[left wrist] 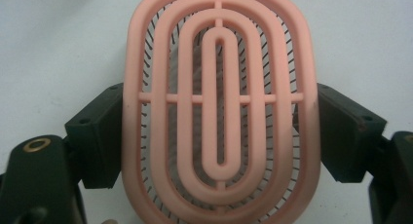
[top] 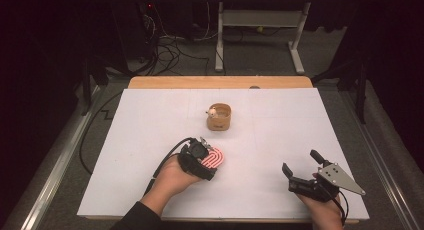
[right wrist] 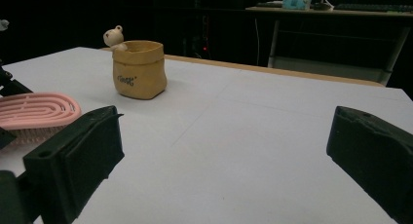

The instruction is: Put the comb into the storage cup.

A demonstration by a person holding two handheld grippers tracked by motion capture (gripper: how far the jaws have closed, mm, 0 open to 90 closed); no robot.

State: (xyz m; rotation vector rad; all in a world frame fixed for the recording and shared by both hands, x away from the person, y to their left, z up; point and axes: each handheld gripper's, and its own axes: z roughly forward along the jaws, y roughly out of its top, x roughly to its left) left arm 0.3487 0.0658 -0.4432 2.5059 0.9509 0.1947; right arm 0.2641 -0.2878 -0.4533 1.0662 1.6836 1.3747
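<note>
A pink oval hairbrush point(top: 214, 159) with concentric ribs and dark bristles lies low over the white table, held across its sides by my left gripper point(top: 205, 157). In the left gripper view the brush point(left wrist: 220, 107) sits between the two black jaws, which press on its left and right edges. It shows again as a pink brush point(right wrist: 36, 109) at the left of the right gripper view. My right gripper point(top: 302, 170) rests near the front right of the table, its jaws wide apart with nothing between them point(right wrist: 229, 156).
A small tan pot point(top: 219, 117) with a little bear figure point(right wrist: 114, 37) on its rim stands at the table's middle back. The white sheet point(top: 300, 125) covers a wooden tabletop. Desk legs and cables lie on the floor beyond.
</note>
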